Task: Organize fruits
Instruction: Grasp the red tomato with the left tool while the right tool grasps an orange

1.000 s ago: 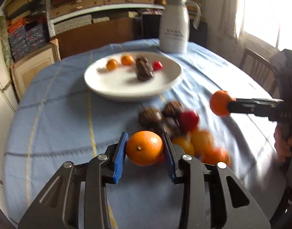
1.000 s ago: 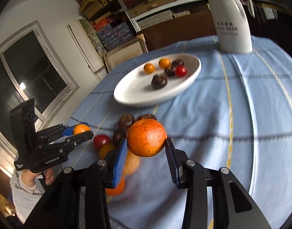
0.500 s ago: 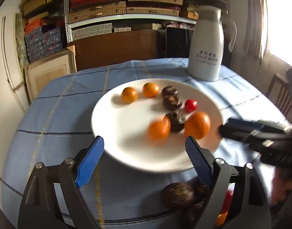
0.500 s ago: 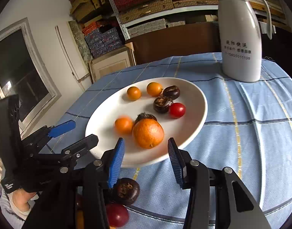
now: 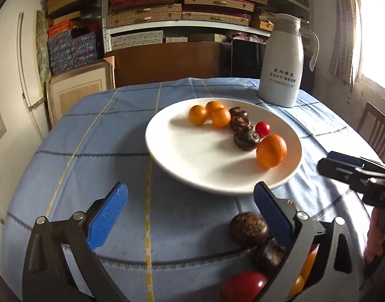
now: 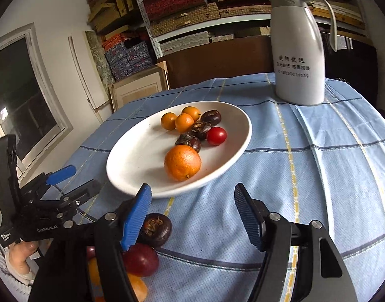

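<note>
A white plate [image 5: 192,166] [image 6: 132,161] on the blue tablecloth holds a large orange [image 5: 271,151] [image 6: 182,162], three small oranges [image 5: 210,115] [image 6: 181,120], three dark chestnuts [image 5: 245,138] [image 6: 190,139] and a red cherry tomato [image 5: 262,128] [image 6: 216,136]. My left gripper [image 5: 190,215] is open and empty, just short of the plate's near rim. My right gripper [image 6: 192,216] is open and empty too, and shows at the right of the left wrist view [image 5: 343,166]. A loose pile of fruit lies by my fingers: chestnuts [image 5: 249,227] [image 6: 154,229], a red tomato [image 5: 243,285] [image 6: 140,259] and oranges [image 6: 137,288].
A white thermos jug [image 5: 280,63] [image 6: 297,42] stands on the table behind the plate. Shelves of stacked boxes [image 5: 180,7] fill the wall beyond. A wooden chair [image 5: 374,130] stands at the right table edge. The left gripper body shows at the left of the right wrist view [image 6: 41,209].
Both grippers carried an orange to the plate and let go. The small orange rolled to the other small ones. Both grippers have since drawn back from the plate and stand wide open.
</note>
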